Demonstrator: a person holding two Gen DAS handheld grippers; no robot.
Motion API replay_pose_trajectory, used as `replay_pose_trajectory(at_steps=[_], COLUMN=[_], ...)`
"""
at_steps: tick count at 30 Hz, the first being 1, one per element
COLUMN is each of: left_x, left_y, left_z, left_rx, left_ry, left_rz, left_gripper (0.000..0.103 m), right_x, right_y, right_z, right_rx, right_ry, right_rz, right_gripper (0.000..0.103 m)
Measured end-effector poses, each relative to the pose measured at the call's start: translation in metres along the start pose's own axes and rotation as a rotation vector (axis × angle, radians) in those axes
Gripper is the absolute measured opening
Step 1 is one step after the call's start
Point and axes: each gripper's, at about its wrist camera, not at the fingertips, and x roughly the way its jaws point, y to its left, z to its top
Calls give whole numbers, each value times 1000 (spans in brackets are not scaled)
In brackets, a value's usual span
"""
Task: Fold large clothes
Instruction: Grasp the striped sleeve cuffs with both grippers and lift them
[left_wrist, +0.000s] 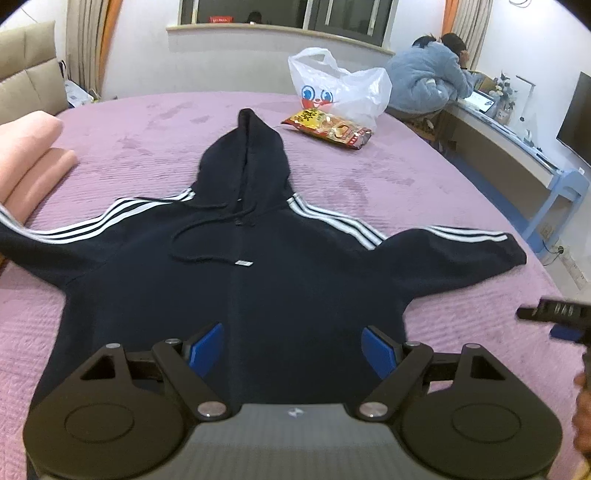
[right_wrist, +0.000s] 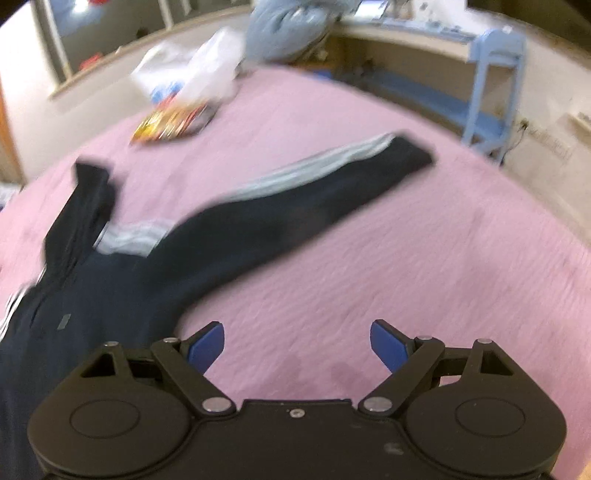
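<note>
Plainly, trouble could be expected from the loose drawstring (left_wrist: 207, 236) and thick hood (left_wrist: 245, 155): a shallow bite might catch one layer only, and the hoodie (left_wrist: 236, 295) would be dragged askew across the bed (left_wrist: 461, 206). Spread flat, sleeves out, it lies there. Both hand-held grippers, left (left_wrist: 291, 349) and right (right_wrist: 297, 343), are held wide apart, nothing being gripped or touched.

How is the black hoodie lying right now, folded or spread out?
Spread out. The hoodie lies flat on the purple bedspread, both striped sleeves stretched sideways and the hood extended away from the camera; nothing is folded yet.
</note>
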Motion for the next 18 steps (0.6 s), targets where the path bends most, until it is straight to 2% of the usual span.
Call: replay_pose_trajectory(at_steps=[4, 8, 11, 13, 15, 18], left_x=[31, 91, 151, 194, 228, 262], left_y=[-25, -49, -58, -59, -57, -62], left_z=[33, 73, 104, 121, 129, 137], left_rx=[25, 77, 77, 53, 31, 35], left_ry=[-1, -9, 26, 75, 129, 173], left_rz=[12, 26, -2, -41, -73, -124], left_gripper=[84, 83, 81, 66, 56, 54], right_x=[44, 111, 167, 197, 221, 247], right_y=[-54, -99, -126, -140, -152, -163], right_z=[66, 123, 153, 164, 169, 171], right_rx=[66, 157, 197, 233, 275, 339], right_ry=[-75, -45, -5, 19, 43, 68], right_rz=[-21, 18, -4, -15, -15, 10], right_gripper=[101, 96, 96, 96, 96, 97])
